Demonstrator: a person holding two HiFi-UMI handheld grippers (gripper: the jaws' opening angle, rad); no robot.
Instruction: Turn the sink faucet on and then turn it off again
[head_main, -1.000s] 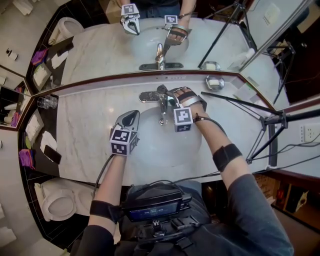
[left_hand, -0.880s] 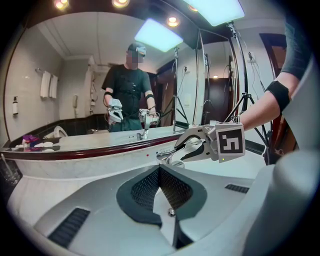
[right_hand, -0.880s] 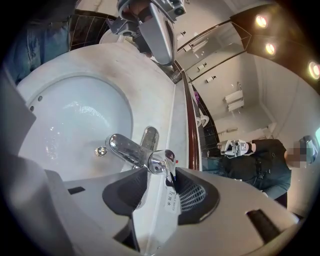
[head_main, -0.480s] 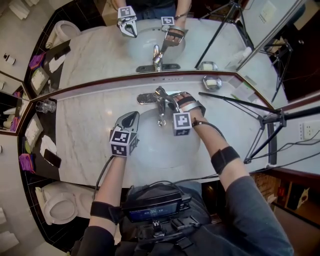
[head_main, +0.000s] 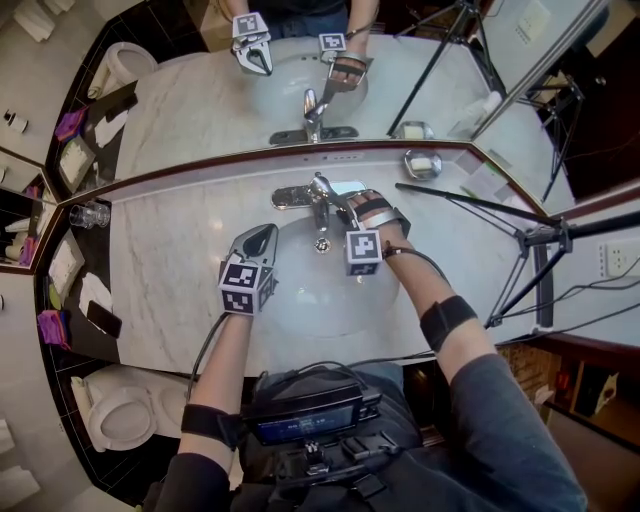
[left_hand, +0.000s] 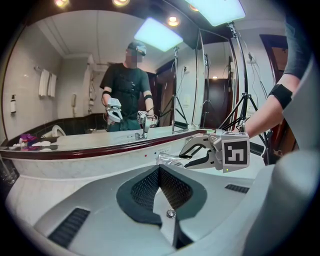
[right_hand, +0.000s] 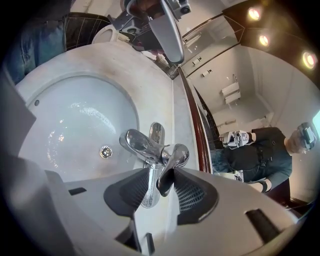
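The marble counter lies before you, with the round sink set in its middle and a wet sheen on the bowl around the drain.

Both your forearms reach forward over the near edge. Your right arm is bent at the elbow and angles in over the sink's right side, pointing its tool down at the back rim. Your left arm runs straight ahead and hovers over the sink's left rim.

Your right gripper sits at the faucet. Its jaws stand well apart and have just been closing. The lever is between them, just beside one pad with a gap at the other, so it is not yet clamped.

Your left gripper is fully closed on nothing, apart from the faucet.

At the back right of the counter, a small metal dish holds a pale bar.
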